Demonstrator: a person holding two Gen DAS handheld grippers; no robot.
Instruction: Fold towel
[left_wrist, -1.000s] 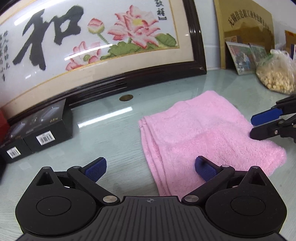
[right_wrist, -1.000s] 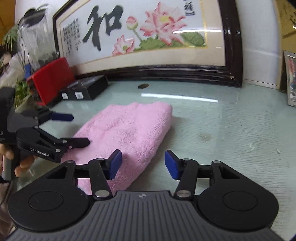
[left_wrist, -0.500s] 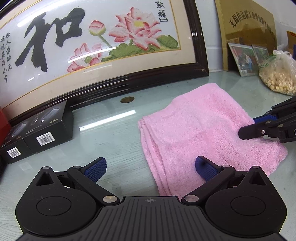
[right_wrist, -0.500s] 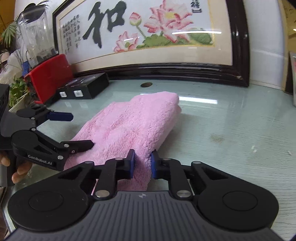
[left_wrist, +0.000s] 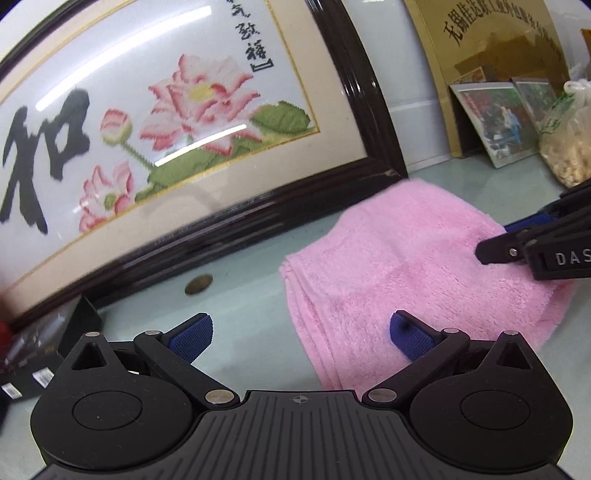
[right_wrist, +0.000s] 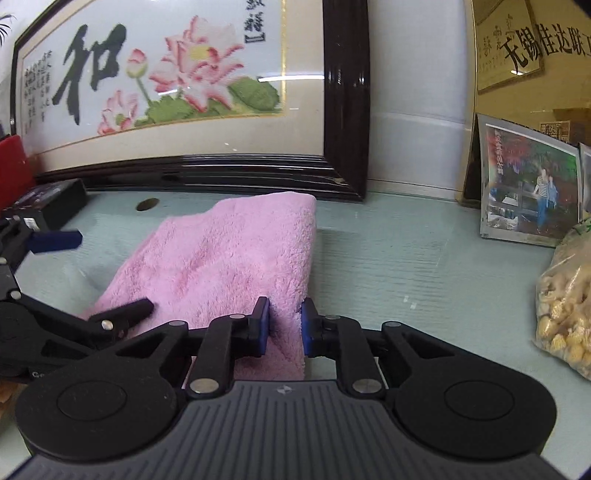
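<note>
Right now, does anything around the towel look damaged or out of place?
A coin lies loose on the table just left of the pink towel. The picture frame has a chipped lower right corner. The towel itself lies neatly folded, its near right corner pinched in the right tongs.

Bare glass tabletop (right_wrist: 388, 258) lies open right of the pink towel (right_wrist: 236, 258), bounded by a framed embroidery (right_wrist: 184, 92) behind the towel, leaning photos (right_wrist: 528, 192) and a bag of snacks (right_wrist: 565, 306) farther right; black boxes (left_wrist: 44, 350) and a coin (left_wrist: 198, 284) sit left of the towel.
</note>
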